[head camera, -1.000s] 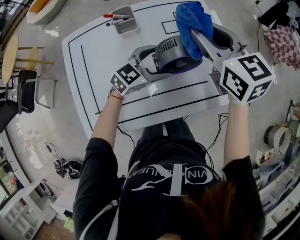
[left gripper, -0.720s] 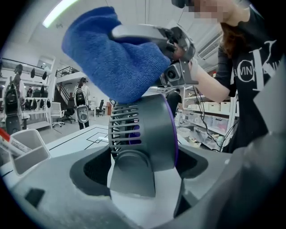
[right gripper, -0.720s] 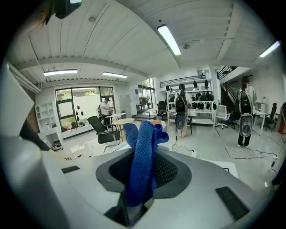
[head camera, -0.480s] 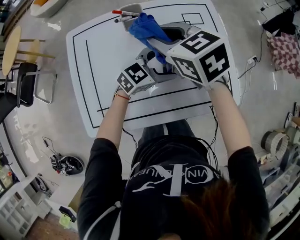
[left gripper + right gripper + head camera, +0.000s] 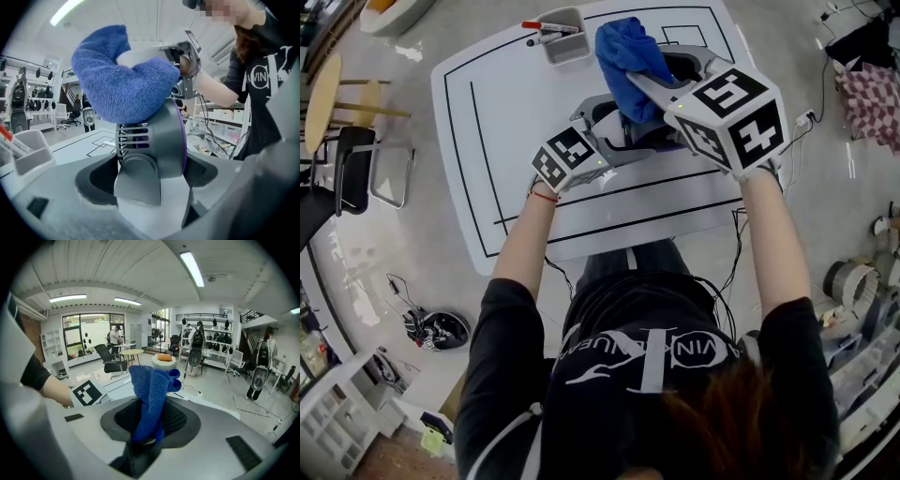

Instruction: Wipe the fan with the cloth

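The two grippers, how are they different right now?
The left gripper holds the grey fan; the right gripper pinches the blue cloth. The left gripper's jaws stand wide around the fan, while the right gripper's are nearly together on the cloth. The left gripper steadies the fan from the side; the right gripper lays the cloth on top of it. Both grip something and meet at the fan.

Blue cloth (image 5: 628, 56), grey purple-rimmed fan (image 5: 154, 136), white black-lined table (image 5: 516, 122).

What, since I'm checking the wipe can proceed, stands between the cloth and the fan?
Nothing visible does. The cloth, clamped in the right tongs, rests on top of the fan, which the left tongs hold by its sides.
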`<state>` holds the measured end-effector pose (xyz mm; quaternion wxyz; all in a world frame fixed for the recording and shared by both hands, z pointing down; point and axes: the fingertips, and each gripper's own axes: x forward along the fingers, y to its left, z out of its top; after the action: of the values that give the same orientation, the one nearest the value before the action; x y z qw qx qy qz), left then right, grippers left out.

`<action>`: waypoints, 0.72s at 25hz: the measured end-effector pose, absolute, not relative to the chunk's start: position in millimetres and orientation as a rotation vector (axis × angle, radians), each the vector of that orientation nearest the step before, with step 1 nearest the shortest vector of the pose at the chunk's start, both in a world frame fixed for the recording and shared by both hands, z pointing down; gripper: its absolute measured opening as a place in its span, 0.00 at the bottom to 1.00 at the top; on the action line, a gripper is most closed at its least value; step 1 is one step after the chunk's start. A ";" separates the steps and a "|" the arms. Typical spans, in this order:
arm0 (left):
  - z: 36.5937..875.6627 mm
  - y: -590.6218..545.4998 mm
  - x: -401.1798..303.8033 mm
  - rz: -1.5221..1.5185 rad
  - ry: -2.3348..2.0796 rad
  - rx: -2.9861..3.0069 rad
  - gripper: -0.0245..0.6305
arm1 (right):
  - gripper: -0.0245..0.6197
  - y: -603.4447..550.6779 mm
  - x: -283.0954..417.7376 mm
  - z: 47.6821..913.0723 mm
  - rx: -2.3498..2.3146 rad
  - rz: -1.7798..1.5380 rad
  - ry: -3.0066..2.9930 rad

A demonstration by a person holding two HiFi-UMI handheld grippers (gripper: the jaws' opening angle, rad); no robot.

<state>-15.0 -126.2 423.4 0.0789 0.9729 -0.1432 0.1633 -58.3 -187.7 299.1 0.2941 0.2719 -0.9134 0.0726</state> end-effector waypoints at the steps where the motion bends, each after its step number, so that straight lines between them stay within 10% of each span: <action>1: 423.3 -126.0 -14.8 0.490 -0.428 2.910 0.69 | 0.20 -189.0 -52.1 296.5 0.742 0.212 -2.444; 18: 419.8 -123.7 -12.0 0.506 -0.448 2.886 0.69 | 0.20 -198.4 37.4 278.1 0.994 0.342 -2.514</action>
<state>-12.0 -123.7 419.8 0.0885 0.9698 -0.1507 0.1702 37.4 -198.4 278.1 0.2067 0.3567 -0.9028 0.1226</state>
